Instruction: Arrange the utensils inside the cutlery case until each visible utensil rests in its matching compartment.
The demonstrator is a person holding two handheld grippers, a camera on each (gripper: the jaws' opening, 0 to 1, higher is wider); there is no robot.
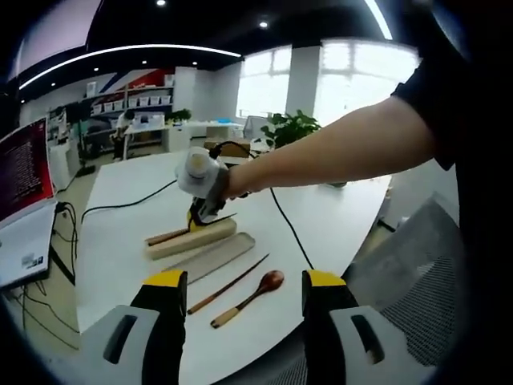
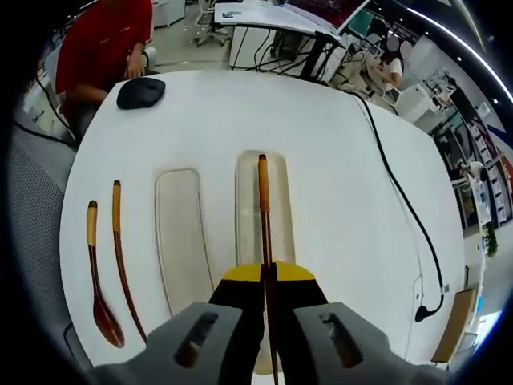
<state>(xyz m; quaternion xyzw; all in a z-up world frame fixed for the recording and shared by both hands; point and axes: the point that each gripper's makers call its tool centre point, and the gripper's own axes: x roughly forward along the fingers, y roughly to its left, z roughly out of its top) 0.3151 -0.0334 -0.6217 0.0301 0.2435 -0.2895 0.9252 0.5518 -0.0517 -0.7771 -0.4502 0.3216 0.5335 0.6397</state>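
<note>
White round table [image 2: 337, 160] in an open office. Right gripper view, left to right: one wooden spoon [image 2: 97, 281], one loose chopstick [image 2: 124, 265], one case lid [image 2: 181, 241], one cutlery case [image 2: 276, 200], one black cable [image 2: 401, 200]. Second chopstick [image 2: 264, 216] lies along the case, its near end pinched between the closed jaws of the right gripper [image 2: 267, 277]. Left gripper [image 1: 244, 281] jaws spread, holding nothing. Black mouse [image 2: 141, 92] lies far left. No readable writing; red monitor text blurred.
</note>
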